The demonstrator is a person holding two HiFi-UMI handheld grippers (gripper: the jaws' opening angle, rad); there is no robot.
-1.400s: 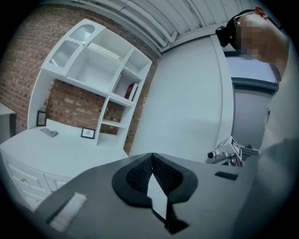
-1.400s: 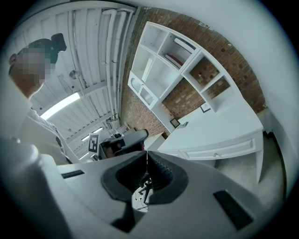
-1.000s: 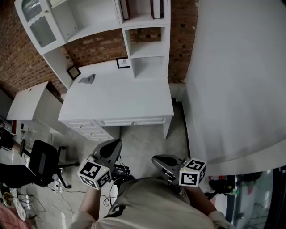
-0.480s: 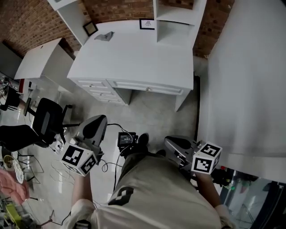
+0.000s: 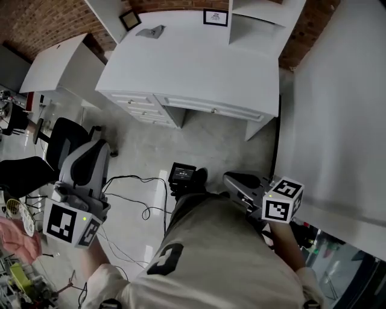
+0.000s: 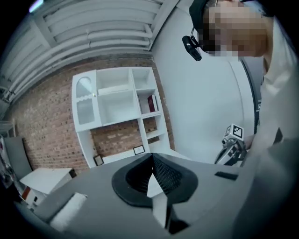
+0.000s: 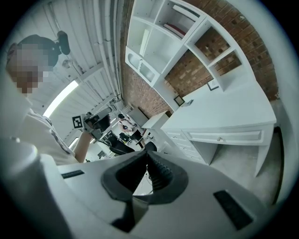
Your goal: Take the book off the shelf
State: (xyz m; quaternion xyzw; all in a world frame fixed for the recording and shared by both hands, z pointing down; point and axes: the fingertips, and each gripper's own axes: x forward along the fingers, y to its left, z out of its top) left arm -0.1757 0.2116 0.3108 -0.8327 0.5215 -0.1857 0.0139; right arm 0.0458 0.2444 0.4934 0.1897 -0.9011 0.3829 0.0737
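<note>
- The left gripper (image 5: 95, 151) is hovering over the floor at the person's left, near a black office chair (image 5: 63, 142). Its jaws are pressing together with nothing between them.
- The right gripper (image 5: 234, 179) is hovering at the person's right, beside a white wall (image 5: 338, 108). Its jaws are likewise meeting on nothing.
- The book (image 6: 152, 103), dark red, is standing upright in an upper right compartment of the white shelf unit (image 6: 117, 89), well apart from both grippers.
- That unit is sitting on a white desk (image 5: 193, 66) against a brick wall (image 6: 42, 121).
- Two small framed pictures (image 5: 216, 17) (image 5: 129, 20) are standing at the back of the desk, their print too small to read.
- The marker cubes (image 5: 67, 224) (image 5: 282, 199) are showing black-and-white square patterns.
- A small black device (image 5: 182, 174) with a lit screen is lying on the floor by the person's foot, and its display is too small to read.
</note>
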